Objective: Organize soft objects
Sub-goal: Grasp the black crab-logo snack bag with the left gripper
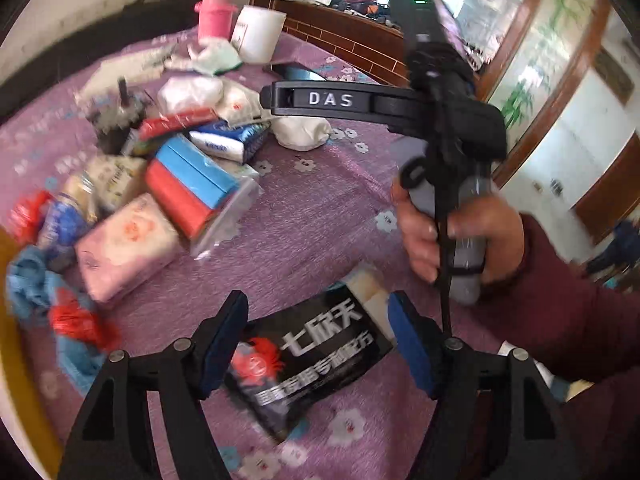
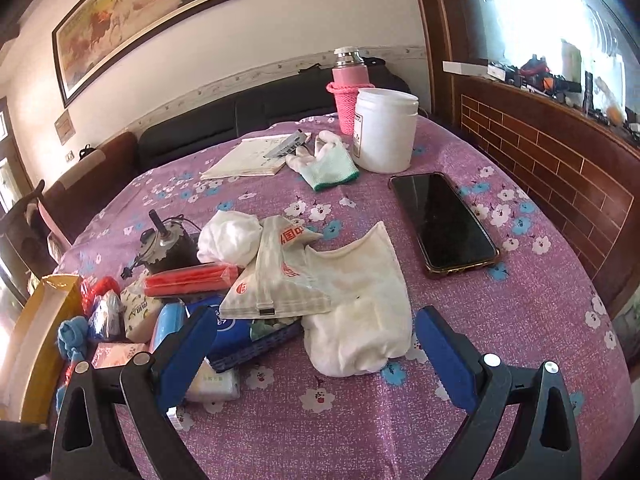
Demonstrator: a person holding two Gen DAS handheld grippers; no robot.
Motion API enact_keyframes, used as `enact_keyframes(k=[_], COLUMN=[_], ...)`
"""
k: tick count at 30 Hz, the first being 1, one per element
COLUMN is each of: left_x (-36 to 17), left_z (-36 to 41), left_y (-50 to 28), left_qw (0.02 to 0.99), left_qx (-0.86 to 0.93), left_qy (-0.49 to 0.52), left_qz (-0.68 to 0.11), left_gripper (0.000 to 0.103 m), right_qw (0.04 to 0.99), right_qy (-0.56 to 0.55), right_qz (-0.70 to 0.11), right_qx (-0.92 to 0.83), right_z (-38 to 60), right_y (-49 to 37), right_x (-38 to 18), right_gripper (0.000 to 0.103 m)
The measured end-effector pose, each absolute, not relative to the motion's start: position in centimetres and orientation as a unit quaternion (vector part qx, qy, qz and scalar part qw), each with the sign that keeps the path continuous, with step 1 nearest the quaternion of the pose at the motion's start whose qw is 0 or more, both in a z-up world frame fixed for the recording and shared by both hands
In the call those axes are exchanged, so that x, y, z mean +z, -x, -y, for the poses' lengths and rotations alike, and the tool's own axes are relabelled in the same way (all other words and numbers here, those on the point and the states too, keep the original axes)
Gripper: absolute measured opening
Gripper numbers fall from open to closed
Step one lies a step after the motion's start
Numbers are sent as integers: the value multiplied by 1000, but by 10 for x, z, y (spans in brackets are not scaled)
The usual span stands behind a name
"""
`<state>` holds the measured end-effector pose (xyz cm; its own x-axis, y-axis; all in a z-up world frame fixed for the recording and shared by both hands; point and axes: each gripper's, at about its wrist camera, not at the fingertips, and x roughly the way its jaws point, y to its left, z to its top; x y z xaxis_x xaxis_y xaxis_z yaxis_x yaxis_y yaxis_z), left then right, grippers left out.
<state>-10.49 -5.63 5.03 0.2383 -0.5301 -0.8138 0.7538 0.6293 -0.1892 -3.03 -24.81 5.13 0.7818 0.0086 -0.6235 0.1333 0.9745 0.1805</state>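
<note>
1. The left gripper (image 1: 316, 344) is pointing steeply down at the worktop (image 1: 304, 232), its blue pads standing apart on either side of a black sachet (image 1: 308, 356) with white lettering and a red crab mark. The sachet is lying flat on the purple flowered cloth between the pads, and I am seeing a gap on each side, so nothing is being squeezed.
2. The right gripper (image 2: 316, 356) is hanging open above the cloth, its jaws spread wide and holding nothing. A crumpled white cloth bag (image 2: 356, 300) is lying just ahead of it, between the lines of its two fingers.
3. In the left wrist view, a person's hand (image 1: 460, 236) in a dark red sleeve is gripping the handle of the right gripper.
4. Left of the white bag, the soft things are sitting in a heap: a pink tissue pack (image 1: 124, 244), a red and blue block in clear wrap (image 1: 192, 188), a blue wipes pack (image 2: 236, 332), a printed striped pouch (image 2: 276, 280) and a white wad (image 2: 228, 236).
5. A black phone (image 2: 444, 220) is lying face up to the right, apart from the heap.
6. Farther back, a white glove with a green cuff (image 2: 324, 160) is resting beside a white tub (image 2: 384, 128) and a pink flask (image 2: 350, 84).
</note>
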Motion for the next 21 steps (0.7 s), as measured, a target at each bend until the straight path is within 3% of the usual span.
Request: enact_keyframes(k=[3,9,17,18,19,21], left_x=[49,41,26,27,30,37], left_z=[60,82,86,82,75,64], left_y=[111,115,133,134,135,136], left_qw=[791,789,749,750,750,752], left_qx=[-399,-411,-438,-437,-438,-439], left_qy=[-163,-241,-257,-255,-247,-229], left_qz=[-435,-387,-425,-426,-429,-434], left_gripper=[81,82,82,78,63,50], right_qw=[936,933,928,927,926,925], right_qy=[-114,-123,-134,-136,-139,-142], right_qz=[-331,-336,-344,-346,-347,-349], right_qx=[-35,-42,-53,-52,-51,-52], right_z=[251,256,265,266,267,268], right_y=[30,28,25,25,24,24], right_x=[50,47,43,43,42,41], right_gripper=[100,100,100,100,100,100])
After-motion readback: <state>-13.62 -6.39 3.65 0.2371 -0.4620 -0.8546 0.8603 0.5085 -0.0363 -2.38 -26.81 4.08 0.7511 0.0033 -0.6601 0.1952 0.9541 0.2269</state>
